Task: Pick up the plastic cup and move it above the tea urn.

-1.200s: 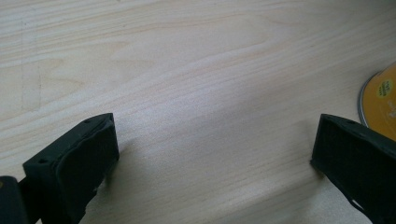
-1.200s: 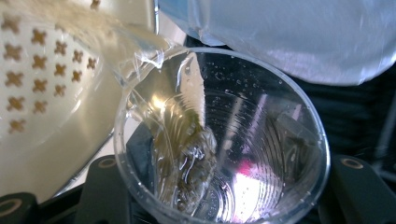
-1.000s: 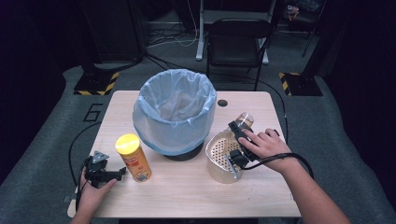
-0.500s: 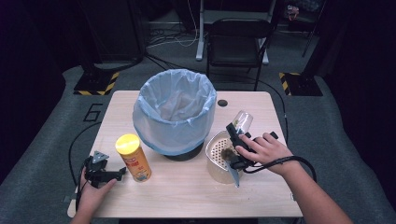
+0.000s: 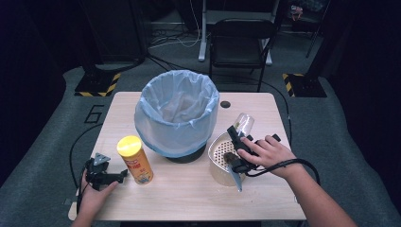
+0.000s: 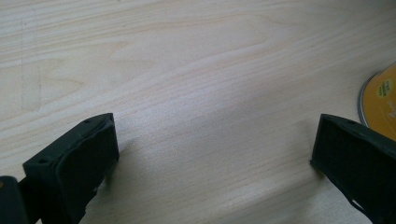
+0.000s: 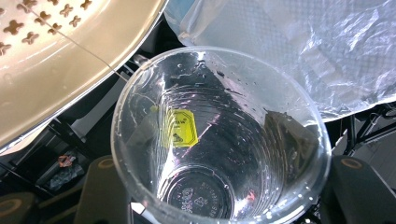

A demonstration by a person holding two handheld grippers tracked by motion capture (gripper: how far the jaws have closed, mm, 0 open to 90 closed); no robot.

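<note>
A clear plastic cup (image 5: pixel 244 124) is held tilted over the table's right side, with my right gripper (image 5: pixel 238 133) shut on it. In the right gripper view the cup (image 7: pixel 219 135) opens toward the camera, with a yellow tea-bag tag and wet tea bags inside; my right gripper (image 7: pixel 219 191) has a jaw on each side of it. A beige perforated bowl (image 5: pixel 218 155) sits just left of that hand. My left gripper (image 5: pixel 109 178) rests open on the table's near left, pointing at a yellow snack can (image 5: pixel 135 160). The left gripper (image 6: pixel 215 154) has bare wood between its jaws.
A bin lined with a pale blue bag (image 5: pixel 177 113) stands in the middle of the wooden table (image 5: pixel 189 194). The bag (image 7: pixel 303 46) and bowl (image 7: pixel 60 60) are close behind the cup. A black chair (image 5: pixel 241 42) stands beyond the far edge. The can's edge (image 6: pixel 380 100) shows at right.
My right hand has drawn slightly toward the near edge and turned, keeping the cup in its jaws. The left gripper has not moved.
</note>
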